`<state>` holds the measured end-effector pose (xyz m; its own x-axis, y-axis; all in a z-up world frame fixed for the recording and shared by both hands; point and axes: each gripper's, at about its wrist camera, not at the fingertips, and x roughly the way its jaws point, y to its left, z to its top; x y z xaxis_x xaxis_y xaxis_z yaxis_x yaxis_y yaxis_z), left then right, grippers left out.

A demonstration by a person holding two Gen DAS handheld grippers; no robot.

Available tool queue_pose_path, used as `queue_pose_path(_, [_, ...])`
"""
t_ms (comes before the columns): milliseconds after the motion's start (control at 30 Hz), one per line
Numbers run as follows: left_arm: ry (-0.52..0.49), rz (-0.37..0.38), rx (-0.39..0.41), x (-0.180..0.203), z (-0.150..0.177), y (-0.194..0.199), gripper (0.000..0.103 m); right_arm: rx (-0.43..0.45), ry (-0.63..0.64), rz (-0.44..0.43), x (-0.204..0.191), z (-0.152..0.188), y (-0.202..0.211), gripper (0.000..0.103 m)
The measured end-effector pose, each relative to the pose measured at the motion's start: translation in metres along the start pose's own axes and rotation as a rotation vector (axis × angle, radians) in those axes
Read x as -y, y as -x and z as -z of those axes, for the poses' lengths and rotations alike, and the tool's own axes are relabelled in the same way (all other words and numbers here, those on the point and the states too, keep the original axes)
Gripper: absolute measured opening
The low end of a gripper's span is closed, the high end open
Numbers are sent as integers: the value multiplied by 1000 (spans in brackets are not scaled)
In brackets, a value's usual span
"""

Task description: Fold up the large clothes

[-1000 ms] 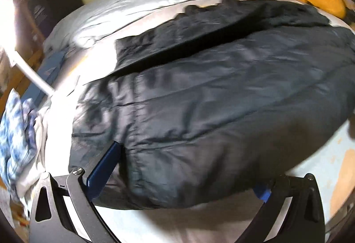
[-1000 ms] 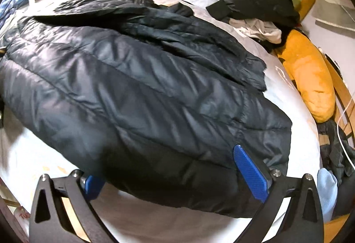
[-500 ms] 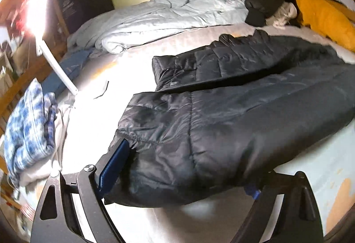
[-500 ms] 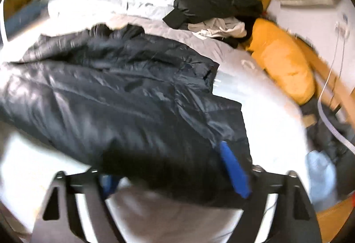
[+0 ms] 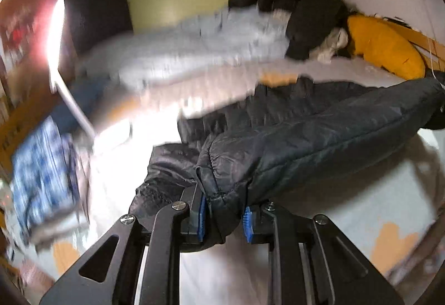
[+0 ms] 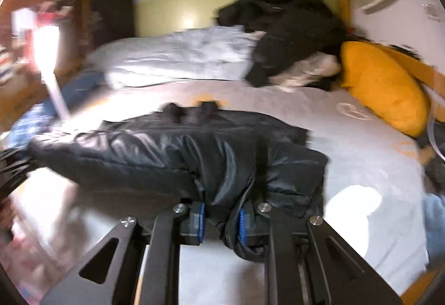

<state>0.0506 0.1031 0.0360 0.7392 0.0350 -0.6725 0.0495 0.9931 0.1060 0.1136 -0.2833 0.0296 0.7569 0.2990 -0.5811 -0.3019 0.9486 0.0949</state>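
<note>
My left gripper (image 5: 224, 217) closing on black puffer jacket (image 5: 306, 143) hem | my right gripper (image 6: 220, 223) closing on the other corner | near edge raised off bed (image 6: 347, 143), ready to fold over.

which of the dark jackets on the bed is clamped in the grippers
The quilted black jacket spread across the near sheet, pinched at its hem; the other dark jacket lies heaped untouched by the headboard.

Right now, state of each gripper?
Left gripper: jaws closing on the near edge of the jacket, fabric bunched between the pads.
Right gripper: jaws closing on the jacket edge too, fabric pinched between the pads.
</note>
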Motion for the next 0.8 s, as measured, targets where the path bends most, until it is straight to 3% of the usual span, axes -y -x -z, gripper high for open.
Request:
queue_pose_path(100, [84,112,-86,-22,-2,-2,21,-44,37,-57,-1,-1,3,17])
queue_pose_path(200, [72,104,-110,-23,-3,-2,21,-81,107,-63,-12,4,5,17])
queue_pose_path(267, [73,110,-112,-20,-3,2,21,-47,163,-18,-21,8,12,17])
queue_pose_path(367, [181,131,-74,-28,-11,16,20,-2,137,-24,-18,9,19,17])
queue_pose_path(467, [163,133,-8,-24,-20,36,20,57,134,17,-17,-1,25,17])
queue_pose_path(567, [129,126,8,-19,-29,39,20,79,89,26,-11,-11,27,17])
queue_pose_path(667, [99,106,-47,-17,-42,16,21,33,55,52,-4,-17,14,18])
queue_pose_path(800, [29,43,-133,-10,-72,-35,21,-70,42,107,5,-35,-34,19])
